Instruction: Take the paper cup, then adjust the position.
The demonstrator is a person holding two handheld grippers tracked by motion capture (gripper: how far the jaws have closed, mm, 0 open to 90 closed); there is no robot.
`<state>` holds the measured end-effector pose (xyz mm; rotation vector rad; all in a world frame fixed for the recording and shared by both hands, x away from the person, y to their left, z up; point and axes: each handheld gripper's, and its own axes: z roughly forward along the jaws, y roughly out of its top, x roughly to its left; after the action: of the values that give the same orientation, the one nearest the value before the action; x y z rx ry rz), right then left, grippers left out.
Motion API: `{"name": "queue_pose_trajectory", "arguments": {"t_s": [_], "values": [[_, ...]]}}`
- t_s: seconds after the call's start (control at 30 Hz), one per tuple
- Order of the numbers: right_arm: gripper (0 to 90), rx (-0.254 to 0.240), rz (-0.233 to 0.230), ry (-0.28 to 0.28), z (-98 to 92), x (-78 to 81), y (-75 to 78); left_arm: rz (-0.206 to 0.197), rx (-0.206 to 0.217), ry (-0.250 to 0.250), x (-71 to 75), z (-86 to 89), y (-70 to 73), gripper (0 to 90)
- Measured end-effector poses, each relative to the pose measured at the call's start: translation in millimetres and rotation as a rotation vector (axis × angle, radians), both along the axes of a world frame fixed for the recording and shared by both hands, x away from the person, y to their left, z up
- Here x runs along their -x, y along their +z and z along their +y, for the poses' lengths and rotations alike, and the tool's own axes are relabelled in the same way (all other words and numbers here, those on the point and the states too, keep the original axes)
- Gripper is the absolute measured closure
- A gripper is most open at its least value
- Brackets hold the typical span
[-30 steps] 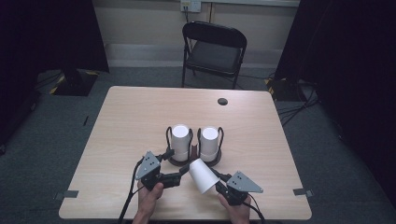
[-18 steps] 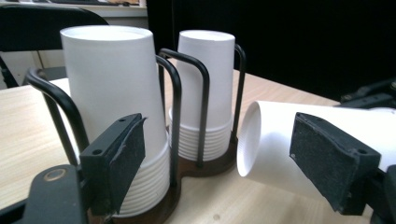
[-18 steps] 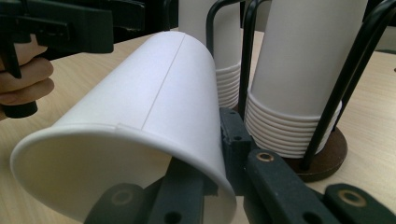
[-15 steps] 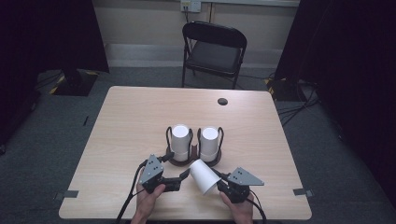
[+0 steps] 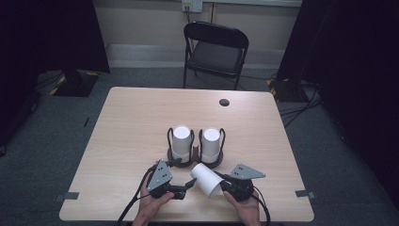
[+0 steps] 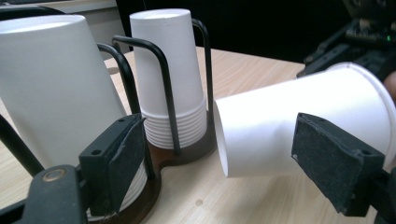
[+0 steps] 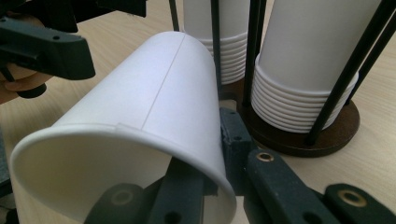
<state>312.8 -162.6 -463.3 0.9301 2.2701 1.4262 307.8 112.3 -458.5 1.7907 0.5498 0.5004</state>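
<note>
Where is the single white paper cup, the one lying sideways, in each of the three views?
High view: the paper cup lies low at centre, between the two grippers.
Left gripper view: the paper cup is at right, its base toward the middle.
Right gripper view: the paper cup is at left and centre, its rim nearest.
Shared landmark: the cup holder with two stacks.

hidden: right tool grip behind cup rim | cut off: holder tops | pinch: probably rim wall

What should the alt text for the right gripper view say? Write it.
The right tongs pinch the rim of a white paper cup lying on its side. Behind it, two stacks of upturned cups stand in a black wire holder on the wooden table.
</note>
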Motion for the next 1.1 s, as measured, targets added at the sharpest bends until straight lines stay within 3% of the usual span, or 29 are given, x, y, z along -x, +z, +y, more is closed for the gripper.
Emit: {"name": "queue_pose_trajectory", "arguments": {"t_s": [0.27,0.4,0.63,0.77,0.93,1.1], "values": [[87.3,0.044,0.055,0.031,2.0,-8.6,5.9,-0.035,-0.061,-0.057,2.5,-4.0,-4.2,17.5],[87.5,0.057,0.063,0.040,4.0,-10.4,7.5,-0.044,-0.051,-0.119,4.3,-3.7,-7.8,17.4],[87.7,0.097,0.094,0.075,5.3,-12.9,12.7,-0.066,-0.097,-0.164,6.7,-10.5,-11.5,16.5],[87.7,0.146,0.116,0.103,7.9,-16.5,18.6,-0.081,-0.160,-0.168,8.3,-14.8,-12.7,16.1],[87.7,0.183,0.142,0.133,12.1,-19.1,20.1,-0.091,-0.170,-0.178,9.6,-18.7,-14.3,15.6],[87.7,0.192,0.163,0.141,14.4,-22.6,18.8,-0.108,-0.215,-0.180,10.7,-20.9,-14.8,15.6]]}}
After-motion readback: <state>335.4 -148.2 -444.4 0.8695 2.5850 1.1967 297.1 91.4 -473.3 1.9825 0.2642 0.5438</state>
